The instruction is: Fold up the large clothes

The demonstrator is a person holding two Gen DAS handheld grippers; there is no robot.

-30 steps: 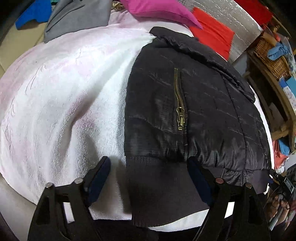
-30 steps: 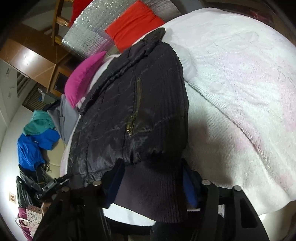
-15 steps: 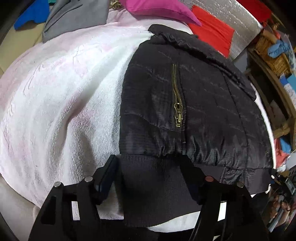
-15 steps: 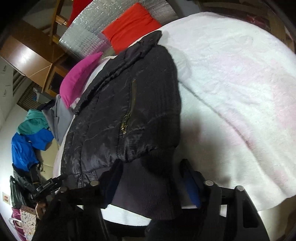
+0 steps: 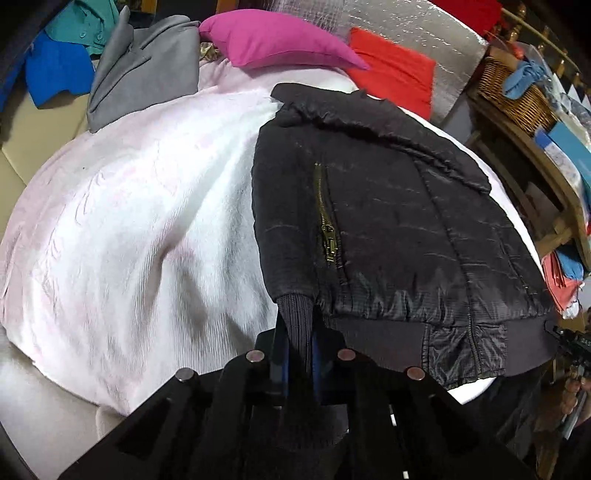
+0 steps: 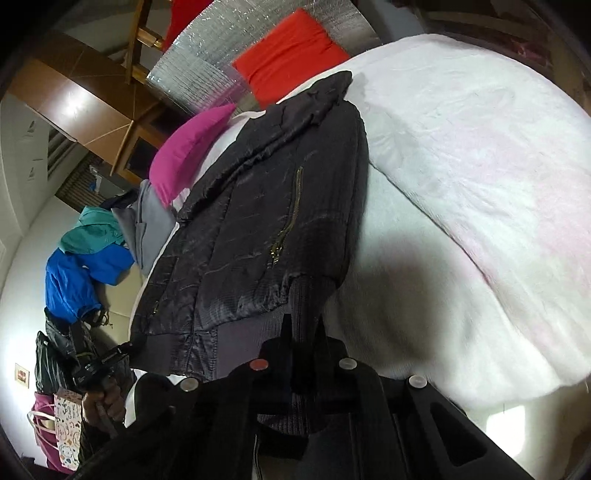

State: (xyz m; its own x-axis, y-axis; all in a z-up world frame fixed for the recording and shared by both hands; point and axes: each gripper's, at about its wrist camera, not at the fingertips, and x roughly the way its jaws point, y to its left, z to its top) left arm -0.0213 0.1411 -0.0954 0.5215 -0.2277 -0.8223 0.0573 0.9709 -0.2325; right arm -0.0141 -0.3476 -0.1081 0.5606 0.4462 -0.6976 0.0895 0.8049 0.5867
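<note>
A black quilted jacket [image 5: 388, 221] with a brass zipper lies folded on a white towel-covered surface [image 5: 129, 221]; it also shows in the right wrist view [image 6: 258, 221]. My left gripper [image 5: 297, 332] is shut on the jacket's ribbed knit hem [image 5: 295, 314] at its near left corner. My right gripper [image 6: 303, 332] is shut on the ribbed hem [image 6: 306, 299] at the near right corner. Both hold the hem bunched between the fingers.
A magenta pillow [image 5: 280, 40], a red cushion [image 5: 391, 77] and a silver foil sheet [image 5: 406, 26] lie beyond the jacket. Grey and blue clothes [image 5: 140, 70] are piled at far left. A wicker basket [image 5: 517, 92] stands on wooden shelves to the right.
Both grippers were open astride the hem; now both have closed on it, bunching the ribbed hem. The jacket's near edge has lifted slightly.
</note>
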